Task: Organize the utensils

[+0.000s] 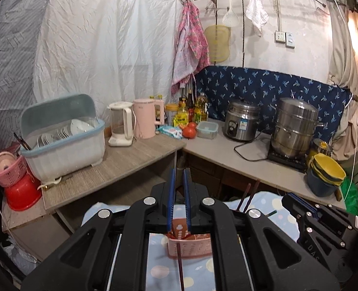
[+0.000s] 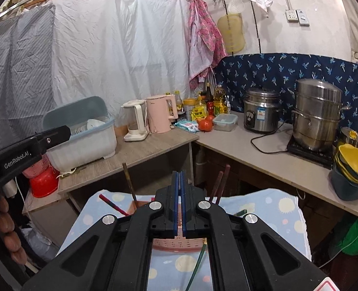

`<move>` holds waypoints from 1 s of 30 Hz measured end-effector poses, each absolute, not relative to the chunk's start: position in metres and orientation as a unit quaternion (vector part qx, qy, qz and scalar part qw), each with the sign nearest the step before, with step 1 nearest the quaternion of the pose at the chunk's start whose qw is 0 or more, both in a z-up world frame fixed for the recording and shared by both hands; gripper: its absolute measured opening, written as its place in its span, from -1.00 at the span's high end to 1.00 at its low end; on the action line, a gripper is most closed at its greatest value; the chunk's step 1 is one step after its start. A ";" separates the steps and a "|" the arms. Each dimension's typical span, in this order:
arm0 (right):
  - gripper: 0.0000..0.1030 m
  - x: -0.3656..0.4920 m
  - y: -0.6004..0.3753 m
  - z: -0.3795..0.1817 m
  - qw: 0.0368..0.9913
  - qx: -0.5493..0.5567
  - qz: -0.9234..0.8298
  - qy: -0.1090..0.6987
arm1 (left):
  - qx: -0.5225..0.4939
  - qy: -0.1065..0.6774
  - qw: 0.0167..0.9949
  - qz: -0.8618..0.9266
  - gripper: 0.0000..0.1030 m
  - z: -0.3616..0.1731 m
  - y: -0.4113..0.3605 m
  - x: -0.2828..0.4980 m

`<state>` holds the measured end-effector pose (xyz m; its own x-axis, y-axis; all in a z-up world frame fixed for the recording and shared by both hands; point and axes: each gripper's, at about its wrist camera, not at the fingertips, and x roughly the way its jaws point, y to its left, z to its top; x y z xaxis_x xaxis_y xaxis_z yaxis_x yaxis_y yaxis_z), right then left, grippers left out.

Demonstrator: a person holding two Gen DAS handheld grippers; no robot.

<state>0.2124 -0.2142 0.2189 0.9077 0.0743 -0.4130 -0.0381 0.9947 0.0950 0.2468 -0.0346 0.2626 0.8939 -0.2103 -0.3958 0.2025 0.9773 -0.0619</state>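
Above the dotted blue cloth (image 1: 271,203) we see the pink utensil basket (image 1: 190,245) with dark chopsticks (image 1: 248,195) behind it, our left gripper (image 1: 179,179) slightly apart and empty, our right gripper (image 2: 179,178) almost closed, holding nothing.

Left hand-held gripper (image 1: 179,177) slightly parted; right hand-held gripper (image 2: 180,177) closed.

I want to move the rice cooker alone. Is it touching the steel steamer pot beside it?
Apart. The right wrist view shows bare counter and blue cloth between the rice cooker and the steamer pot; the left wrist view agrees.
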 end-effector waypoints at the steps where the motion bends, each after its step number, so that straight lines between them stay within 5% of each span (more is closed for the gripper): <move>1: 0.96 0.210 -0.216 0.214 0.975 0.044 0.027 0.217 | -0.011 0.212 0.971 -0.108 0.86 0.257 -0.033 0.247; 6: 0.90 0.189 -0.230 0.181 0.969 0.055 0.012 0.242 | -0.010 0.247 0.963 -0.110 0.78 0.218 -0.024 0.239; 10: 0.72 0.177 -0.247 0.137 0.955 0.073 -0.005 0.288 | -0.008 0.288 0.952 -0.103 0.26 0.172 -0.017 0.229; 12: 0.54 0.177 -0.256 0.113 0.946 0.085 -0.016 0.311 | -0.008 0.313 0.945 -0.097 0.23 0.144 -0.017 0.229; 21: 0.52 0.198 -0.275 0.026 0.913 0.113 -0.041 0.391 | -0.048 0.430 0.898 -0.076 0.23 0.026 -0.008 0.244; 30: 0.52 0.224 -0.275 -0.008 0.901 0.114 -0.041 0.417 | -0.067 0.473 0.875 -0.074 0.23 -0.026 -0.012 0.261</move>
<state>0.2245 -0.2748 -0.0084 0.6487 0.0208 -0.7608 0.1702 0.9704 0.1716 0.2607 -0.0116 -0.0264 0.5419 -0.1931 -0.8179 0.0658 0.9800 -0.1878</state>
